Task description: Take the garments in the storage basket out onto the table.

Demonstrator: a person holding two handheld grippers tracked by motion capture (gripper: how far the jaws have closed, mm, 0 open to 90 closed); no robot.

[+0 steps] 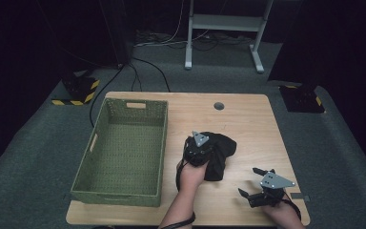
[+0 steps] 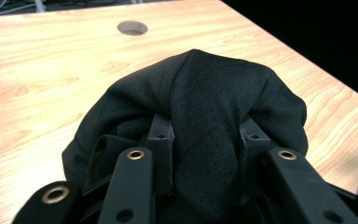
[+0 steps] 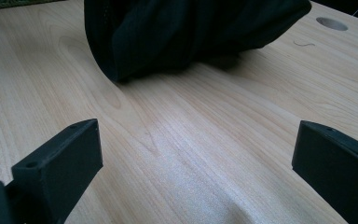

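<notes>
A black mesh cloth lies bunched on the wooden table, right of the basket. My left gripper sits on the cloth's near side. In the left gripper view a thick fold of the cloth is pinched between the two black fingers, so the left gripper is shut on it. My right gripper rests near the table's front right corner. Its jaws stand wide apart over bare wood, with the cloth farther ahead and nothing between the fingers.
A green woven basket with nothing in it fills the table's left side. A round cable hole is in the tabletop beyond the cloth. Grey carpet, cables and a metal desk frame lie behind the table.
</notes>
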